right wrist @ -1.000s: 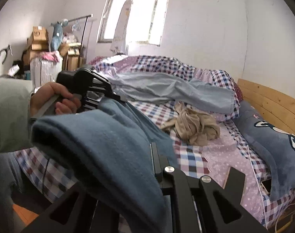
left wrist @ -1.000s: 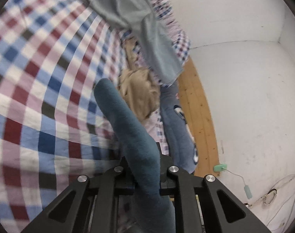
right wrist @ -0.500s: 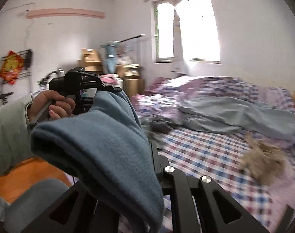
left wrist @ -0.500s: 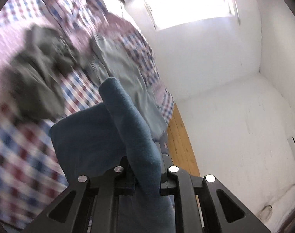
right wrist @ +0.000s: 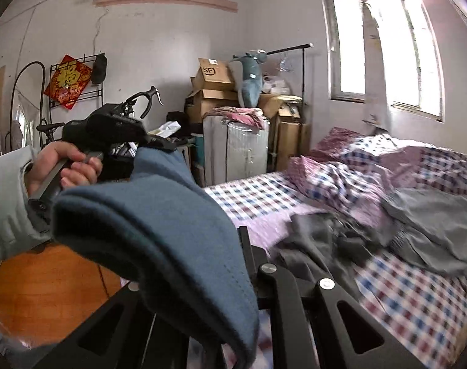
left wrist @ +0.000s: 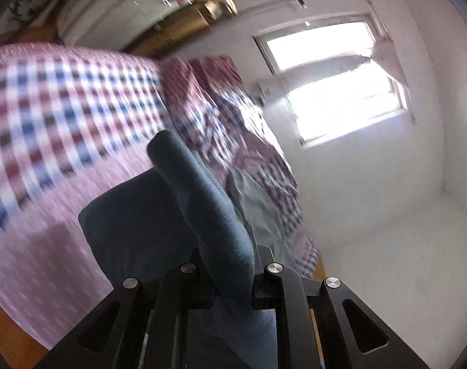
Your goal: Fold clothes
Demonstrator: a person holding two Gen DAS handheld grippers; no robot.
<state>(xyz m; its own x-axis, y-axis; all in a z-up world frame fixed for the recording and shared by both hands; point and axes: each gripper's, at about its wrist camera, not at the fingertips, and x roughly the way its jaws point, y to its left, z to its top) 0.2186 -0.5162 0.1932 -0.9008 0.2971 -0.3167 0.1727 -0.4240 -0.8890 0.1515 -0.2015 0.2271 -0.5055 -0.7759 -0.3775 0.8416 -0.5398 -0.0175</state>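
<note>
One blue garment [right wrist: 159, 233], two grey garments [right wrist: 433, 224] (blurred), several cardboard boxes [right wrist: 215, 75].

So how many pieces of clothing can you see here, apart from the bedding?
3. A blue garment is held up between the left gripper and the right gripper. A dark grey one and a light grey-blue one lie on the bed. More may be hidden.
</note>
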